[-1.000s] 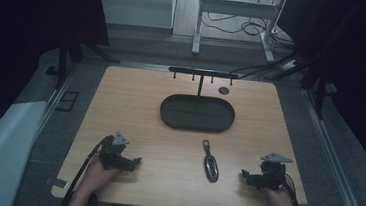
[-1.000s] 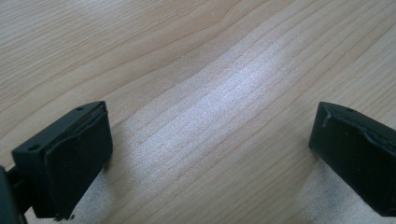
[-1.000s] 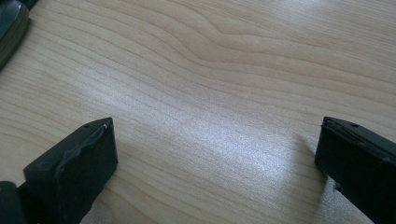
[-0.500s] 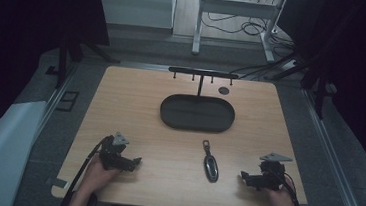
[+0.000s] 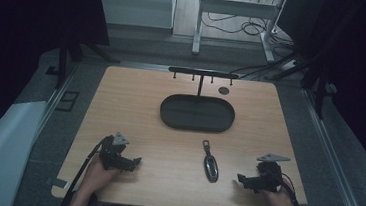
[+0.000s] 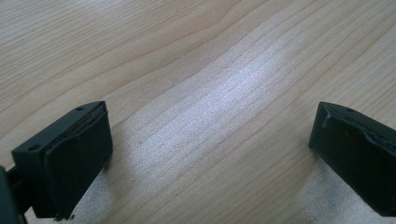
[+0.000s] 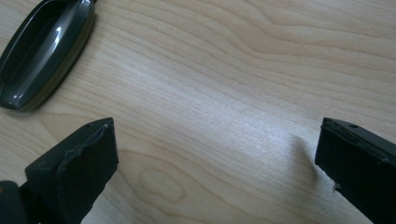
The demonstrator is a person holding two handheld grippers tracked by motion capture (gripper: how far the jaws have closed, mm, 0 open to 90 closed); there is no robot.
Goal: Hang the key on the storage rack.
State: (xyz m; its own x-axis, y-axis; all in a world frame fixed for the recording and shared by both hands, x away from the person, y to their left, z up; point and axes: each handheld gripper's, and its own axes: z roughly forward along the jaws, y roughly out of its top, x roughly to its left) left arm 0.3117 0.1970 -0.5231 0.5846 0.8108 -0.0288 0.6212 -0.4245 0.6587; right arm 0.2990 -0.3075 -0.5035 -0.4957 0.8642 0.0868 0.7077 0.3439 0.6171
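Nothing has shifted since the earlier frames: both hands rest at the near table edge as before. Left gripper sits low on the wooden table, jaws spread wide with bare wood between them. Right gripper likewise stands released, jaws well apart and holding nothing. Dark key fob lies flat between the two grippers, nearer the right one, just beyond its left jaw in the right gripper view. Oval black tray sits farther off, beyond the fob
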